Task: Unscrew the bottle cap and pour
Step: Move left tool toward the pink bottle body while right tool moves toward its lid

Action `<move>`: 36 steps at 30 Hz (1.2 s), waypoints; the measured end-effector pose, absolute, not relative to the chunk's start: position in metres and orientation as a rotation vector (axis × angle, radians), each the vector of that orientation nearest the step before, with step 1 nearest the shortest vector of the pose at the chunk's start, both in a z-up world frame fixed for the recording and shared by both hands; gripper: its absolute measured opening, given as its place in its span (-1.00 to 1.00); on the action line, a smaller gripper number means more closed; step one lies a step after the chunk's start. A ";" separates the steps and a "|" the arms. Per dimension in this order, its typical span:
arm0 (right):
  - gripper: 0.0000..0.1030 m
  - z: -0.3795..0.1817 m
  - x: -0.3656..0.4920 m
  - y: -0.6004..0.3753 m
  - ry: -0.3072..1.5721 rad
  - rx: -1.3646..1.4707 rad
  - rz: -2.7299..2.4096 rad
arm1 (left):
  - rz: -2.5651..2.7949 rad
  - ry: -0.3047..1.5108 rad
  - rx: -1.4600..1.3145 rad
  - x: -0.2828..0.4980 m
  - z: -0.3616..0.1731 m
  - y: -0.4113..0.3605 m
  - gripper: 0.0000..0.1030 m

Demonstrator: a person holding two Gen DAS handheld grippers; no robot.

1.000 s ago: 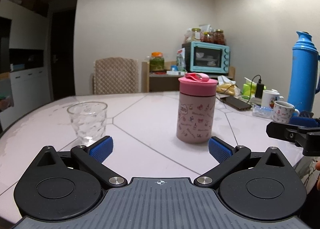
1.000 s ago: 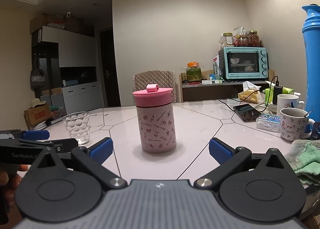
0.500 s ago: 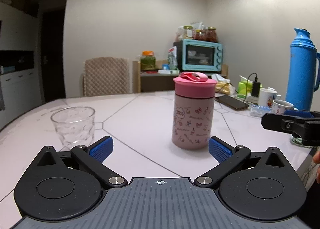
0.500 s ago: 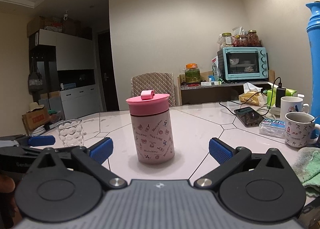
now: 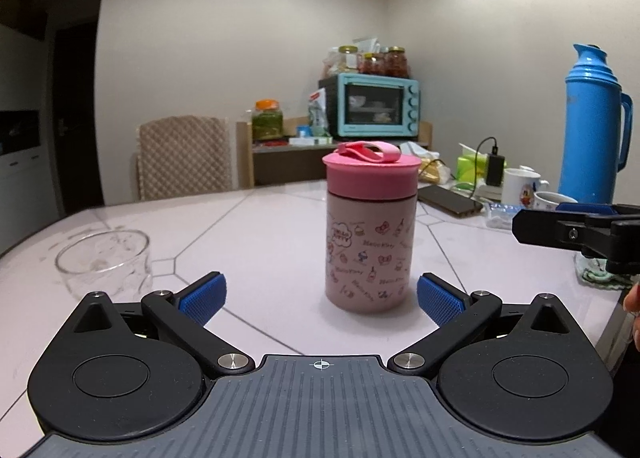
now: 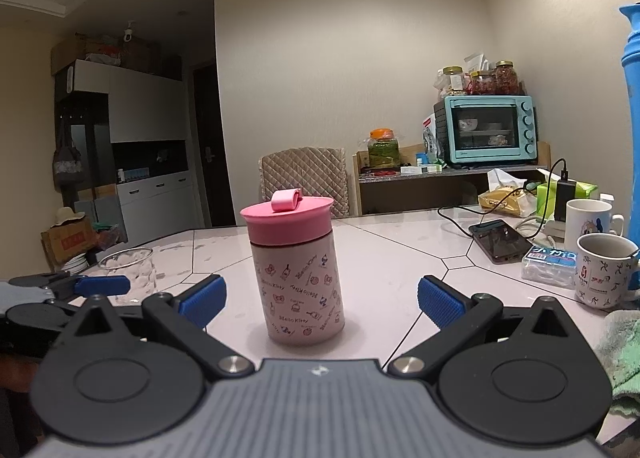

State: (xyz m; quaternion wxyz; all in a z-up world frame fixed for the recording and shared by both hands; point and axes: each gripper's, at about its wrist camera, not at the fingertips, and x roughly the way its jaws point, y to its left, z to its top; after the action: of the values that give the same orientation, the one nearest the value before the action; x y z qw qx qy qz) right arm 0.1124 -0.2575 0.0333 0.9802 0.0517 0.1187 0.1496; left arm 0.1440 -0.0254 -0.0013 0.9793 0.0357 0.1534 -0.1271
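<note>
A pink Hello Kitty bottle (image 5: 370, 254) with a pink screw cap (image 5: 372, 174) stands upright on the white table; it also shows in the right wrist view (image 6: 300, 282) with its cap (image 6: 287, 220). My left gripper (image 5: 320, 296) is open and empty, just short of the bottle, which stands a little right of its centre. My right gripper (image 6: 320, 298) is open and empty, with the bottle between its blue pads and slightly ahead. A clear empty glass (image 5: 105, 264) stands to the left, also seen in the right wrist view (image 6: 130, 272).
A blue thermos (image 5: 592, 126), mugs (image 6: 604, 272), a phone (image 6: 500, 240) with a charging cable and a green cloth (image 6: 622, 358) crowd the table's right side. A chair (image 5: 184, 156) and a shelf with a teal oven (image 5: 378, 106) stand behind the table.
Both grippers have moved closer to the bottle and lower. The left view has swung left, bringing the bottle nearer its centre. Both stay open.
</note>
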 end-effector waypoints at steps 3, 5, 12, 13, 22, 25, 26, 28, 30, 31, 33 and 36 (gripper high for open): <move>1.00 0.033 0.116 -0.257 0.240 0.107 0.301 | -0.270 0.308 0.081 0.149 -0.002 -0.027 1.00; 1.00 0.033 0.118 -0.257 0.242 0.107 0.301 | -0.281 0.310 0.087 0.153 -0.003 -0.027 1.00; 1.00 0.035 0.124 -0.258 0.244 0.104 0.307 | -0.313 0.310 0.096 0.165 -0.005 -0.027 1.00; 1.00 0.035 0.125 -0.258 0.243 0.104 0.306 | -0.319 0.311 0.099 0.166 -0.005 -0.028 1.00; 1.00 0.037 0.132 -0.258 0.242 0.099 0.305 | -0.363 0.316 0.124 0.180 -0.005 -0.031 1.00; 1.00 0.037 0.134 -0.257 0.245 0.100 0.306 | -0.376 0.322 0.132 0.184 -0.005 -0.031 1.00; 1.00 0.037 0.135 -0.257 0.244 0.099 0.307 | -0.381 0.324 0.134 0.186 -0.005 -0.032 1.00; 1.00 0.037 0.136 -0.257 0.242 0.098 0.309 | -0.390 0.328 0.139 0.189 -0.006 -0.032 1.00; 1.00 0.038 0.137 -0.258 0.241 0.097 0.309 | -0.399 0.334 0.145 0.191 -0.006 -0.033 1.00; 1.00 0.038 0.139 -0.258 0.240 0.098 0.309 | -0.414 0.342 0.148 0.194 -0.006 -0.033 1.00; 1.00 0.037 0.141 -0.259 0.242 0.100 0.308 | -0.419 0.340 0.149 0.196 -0.007 -0.033 1.00; 1.00 0.037 0.143 -0.259 0.244 0.100 0.306 | -0.420 0.333 0.143 0.200 -0.007 -0.033 1.00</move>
State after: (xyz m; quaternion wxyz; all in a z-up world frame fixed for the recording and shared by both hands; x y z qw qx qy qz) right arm 0.1434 -0.2593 0.0366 0.9796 0.0497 0.1214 0.1522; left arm 0.2002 -0.0332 -0.0072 0.9618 0.0704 0.1644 -0.2072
